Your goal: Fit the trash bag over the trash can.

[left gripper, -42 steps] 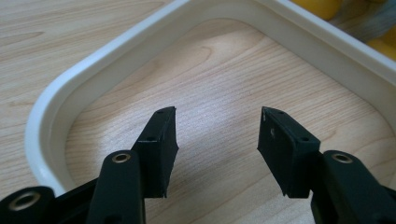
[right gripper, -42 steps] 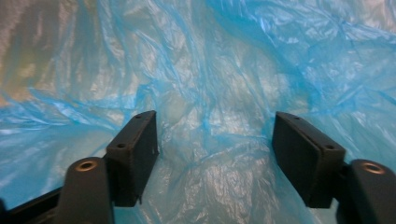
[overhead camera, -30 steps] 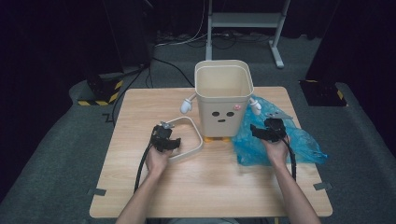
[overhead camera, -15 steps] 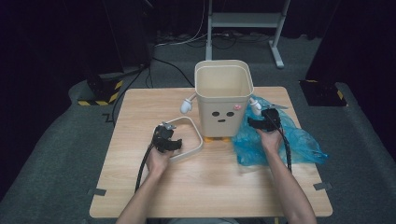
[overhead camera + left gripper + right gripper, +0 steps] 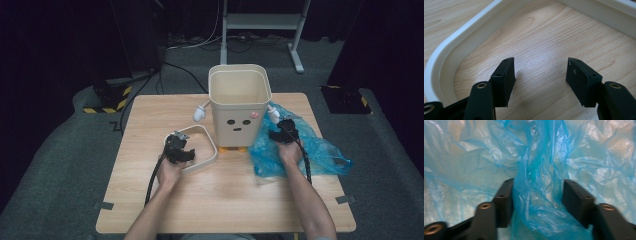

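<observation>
A cream bin (image 5: pixel 240 100) with a drawn face stands at the back middle of the wooden table (image 5: pixel 145 115). Its loose rim ring (image 5: pixel 206 145) lies flat to its left. My left gripper (image 5: pixel 177 145) rests inside that ring (image 5: pixel 461 35). Its jaws (image 5: pixel 540 72) have just been opening and stand open over bare wood. A crumpled blue plastic bag (image 5: pixel 315 150) lies right of the bin. My right gripper (image 5: pixel 281 131) is down on it beside the bin's wall. Its jaws (image 5: pixel 537 192) have just been closing, and a raised fold of the bag (image 5: pixel 486 157) stands loosely between them.
The bin has small white arms (image 5: pixel 200 112) sticking out at each side and orange feet. Dark floor, cables and a grey stand (image 5: pixel 260 22) lie beyond the table's far edge. Tape tabs mark the near corners.
My right gripper has moved left and down, from over the blue bag toward the bin's right side. The left gripper has kept its place in the ring.
</observation>
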Demonstrator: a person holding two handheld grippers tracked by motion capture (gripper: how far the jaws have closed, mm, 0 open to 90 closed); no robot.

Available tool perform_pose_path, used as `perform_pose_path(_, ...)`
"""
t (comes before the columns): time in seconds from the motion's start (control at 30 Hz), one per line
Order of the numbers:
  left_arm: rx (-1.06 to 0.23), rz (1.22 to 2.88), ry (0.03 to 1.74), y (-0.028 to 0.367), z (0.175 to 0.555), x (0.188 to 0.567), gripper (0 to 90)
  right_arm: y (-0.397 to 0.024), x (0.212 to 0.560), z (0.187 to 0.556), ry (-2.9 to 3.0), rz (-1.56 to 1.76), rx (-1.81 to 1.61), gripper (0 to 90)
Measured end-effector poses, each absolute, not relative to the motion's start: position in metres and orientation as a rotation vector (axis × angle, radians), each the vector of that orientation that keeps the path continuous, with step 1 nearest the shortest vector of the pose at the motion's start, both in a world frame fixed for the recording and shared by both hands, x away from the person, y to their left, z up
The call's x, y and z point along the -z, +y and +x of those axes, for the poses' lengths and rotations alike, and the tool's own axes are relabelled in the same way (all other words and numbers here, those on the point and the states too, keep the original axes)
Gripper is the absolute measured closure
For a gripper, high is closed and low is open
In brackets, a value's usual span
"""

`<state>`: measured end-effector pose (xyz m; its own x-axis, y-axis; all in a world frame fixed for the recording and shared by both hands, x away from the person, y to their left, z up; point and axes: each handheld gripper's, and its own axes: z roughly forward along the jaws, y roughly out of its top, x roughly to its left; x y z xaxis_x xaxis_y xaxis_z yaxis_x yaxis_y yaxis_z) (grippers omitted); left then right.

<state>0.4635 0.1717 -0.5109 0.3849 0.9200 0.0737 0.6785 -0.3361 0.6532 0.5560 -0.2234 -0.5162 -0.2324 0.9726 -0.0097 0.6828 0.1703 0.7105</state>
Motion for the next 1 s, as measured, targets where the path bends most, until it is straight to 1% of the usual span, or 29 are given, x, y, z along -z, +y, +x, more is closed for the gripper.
perform_pose_path(0.23,-0.597,2.106,1.374,0.172,0.464,0.511,39.4,-0.223,0.516,0.554,2.002,1.525,-0.832,78.9)
perform_pose_path(0.3,-0.596,2.106,1.374,0.172,0.464,0.511,39.3,-0.224,0.516,0.554,1.999,1.52,-0.83,85.1)
perform_pose_path(0.33,-0.596,2.105,1.374,0.172,0.464,0.511,39.2,-0.226,0.516,0.554,1.997,1.519,-0.837,86.8)
perform_pose_path(0.5,-0.615,2.126,1.343,0.171,0.463,0.512,40.0,-0.235,0.516,0.549,1.98,1.554,-0.902,88.7)
perform_pose_path(0.63,-0.625,2.126,1.333,0.171,0.463,0.512,40.1,-0.243,0.506,0.54,1.967,1.538,-0.932,89.1)
perform_pose_path(0.73,-0.568,2.098,1.337,0.172,0.465,0.514,40.9,-0.249,0.498,0.536,1.958,1.541,-0.94,89.2)
perform_pose_path(1.0,-0.557,2.09,1.34,0.172,0.465,0.514,40.6,-0.263,0.48,0.524,1.951,1.528,-0.955,89.3)
